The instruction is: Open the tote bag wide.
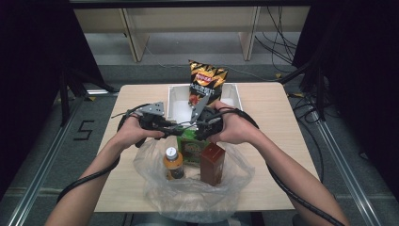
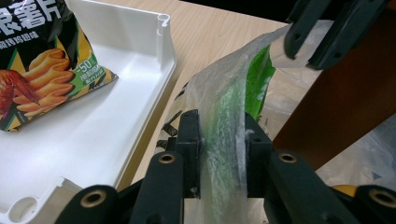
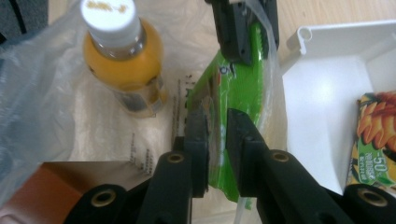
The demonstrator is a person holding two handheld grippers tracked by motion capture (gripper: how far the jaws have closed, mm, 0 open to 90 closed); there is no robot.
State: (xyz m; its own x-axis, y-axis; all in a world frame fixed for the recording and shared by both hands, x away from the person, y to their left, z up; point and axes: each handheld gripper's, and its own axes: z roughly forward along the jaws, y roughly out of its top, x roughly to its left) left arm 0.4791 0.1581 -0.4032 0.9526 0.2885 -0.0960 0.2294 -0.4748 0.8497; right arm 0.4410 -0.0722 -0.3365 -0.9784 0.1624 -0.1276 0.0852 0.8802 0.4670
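Note:
A clear plastic bag (image 1: 188, 197) lies open on the table and holds an orange juice bottle (image 1: 174, 162), a green box (image 1: 190, 148) and a brown box (image 1: 212, 162). My left gripper (image 1: 181, 132) is at the bag's far rim. In the left gripper view it (image 2: 223, 140) is shut on the bag's film (image 2: 219, 93), with the green box (image 2: 261, 79) behind the film. My right gripper (image 1: 200, 131) meets it from the other side. Its jaws (image 3: 219, 135) are shut on the green box's edge (image 3: 243, 79). The bottle (image 3: 123, 60) stands to the left.
A white tray (image 1: 179, 101) sits at the table's far middle, just behind the grippers. A chips bag (image 1: 206, 82) stands upright in it. The wooden table (image 1: 277, 122) has bare room on both sides. Cables trail from both grippers along the forearms.

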